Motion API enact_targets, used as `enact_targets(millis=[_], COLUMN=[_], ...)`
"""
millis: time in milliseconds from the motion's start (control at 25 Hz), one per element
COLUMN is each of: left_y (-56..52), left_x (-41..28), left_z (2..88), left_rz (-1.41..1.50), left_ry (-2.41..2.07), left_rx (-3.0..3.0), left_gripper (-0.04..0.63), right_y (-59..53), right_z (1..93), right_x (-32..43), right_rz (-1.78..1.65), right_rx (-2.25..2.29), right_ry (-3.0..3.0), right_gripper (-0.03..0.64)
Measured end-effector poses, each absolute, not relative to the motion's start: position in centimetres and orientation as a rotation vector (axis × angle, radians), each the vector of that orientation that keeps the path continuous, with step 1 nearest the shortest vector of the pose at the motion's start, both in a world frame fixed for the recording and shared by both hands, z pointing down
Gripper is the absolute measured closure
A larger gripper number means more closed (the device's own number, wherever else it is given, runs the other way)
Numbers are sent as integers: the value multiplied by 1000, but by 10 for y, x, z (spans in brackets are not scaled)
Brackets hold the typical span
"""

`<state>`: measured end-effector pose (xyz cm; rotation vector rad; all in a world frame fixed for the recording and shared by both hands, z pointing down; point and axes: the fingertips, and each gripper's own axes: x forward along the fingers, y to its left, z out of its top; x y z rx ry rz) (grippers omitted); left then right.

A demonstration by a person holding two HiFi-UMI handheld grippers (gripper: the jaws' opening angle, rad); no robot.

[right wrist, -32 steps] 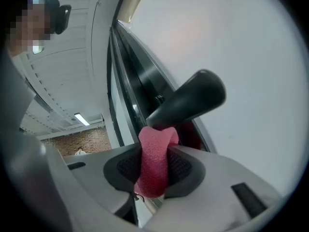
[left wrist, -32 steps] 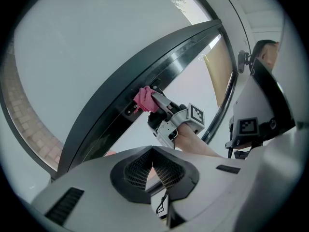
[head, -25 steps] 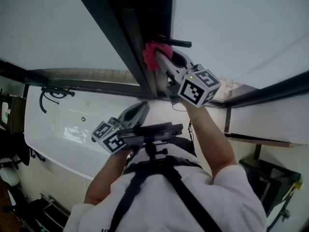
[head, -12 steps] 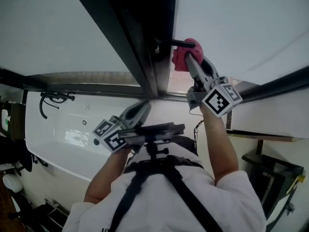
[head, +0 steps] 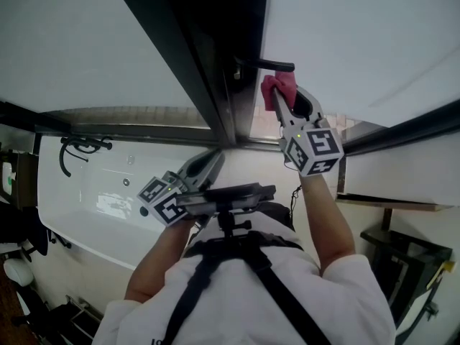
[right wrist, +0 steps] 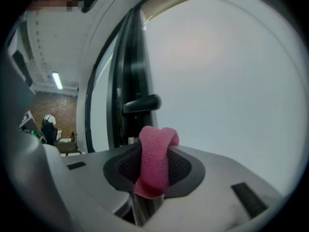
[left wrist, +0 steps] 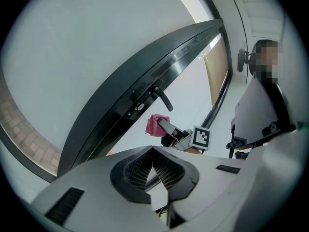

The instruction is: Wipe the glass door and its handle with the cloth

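Right tongs (right wrist: 154,174) clamped on pink cloth (right wrist: 155,153), just below black lever handle (right wrist: 141,103) of glass door (head: 359,34). Left tongs (left wrist: 153,166) closed, empty, low. Best: press cloth onto lever, wipe along full length.

Pink cloth (head: 279,86) bunched below black handle (head: 267,65), frosted glass door (head: 359,42)

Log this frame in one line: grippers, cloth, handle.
right gripper: shut on pink cloth | cloth: just below black lever door handle, contact unclear | left gripper: shut, empty, held low
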<state>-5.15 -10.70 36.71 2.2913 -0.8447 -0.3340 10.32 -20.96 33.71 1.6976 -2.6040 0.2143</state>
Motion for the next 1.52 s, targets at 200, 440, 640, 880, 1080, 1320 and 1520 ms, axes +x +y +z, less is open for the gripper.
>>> enact_targets(millis=[200, 440, 640, 880, 1080, 1320, 1520], left_y=[-104, -101, -99, -102, -102, -102, -102], left_x=[-58, -63, -65, -61, -61, -60, -61], left_z=[366, 367, 368, 362, 362, 361, 361], left_rz=[-339, -348, -342, -346, -343, -341, -336], left_ry=[-867, -906, -925, -912, -917, -919, -923], left_rx=[2285, 2267, 2251, 2273, 2272, 2270, 2273], left_gripper=[608, 607, 609, 607, 607, 607, 607], right_y=[-217, -230, -233, -238, -239, -231, -235], right_z=[325, 317, 325, 335, 363, 386, 340], right_x=[40, 18, 18, 19, 20, 37, 49], right_rz=[-139, -384, -369, -339, -297, -249, -398], right_rx=[1466, 1414, 1384, 1349, 1297, 1287, 1426], right_ry=[-2558, -2483, -2505, -2497, -2430, -2372, -2365], right_gripper=[508, 508, 509, 509, 508, 508, 508])
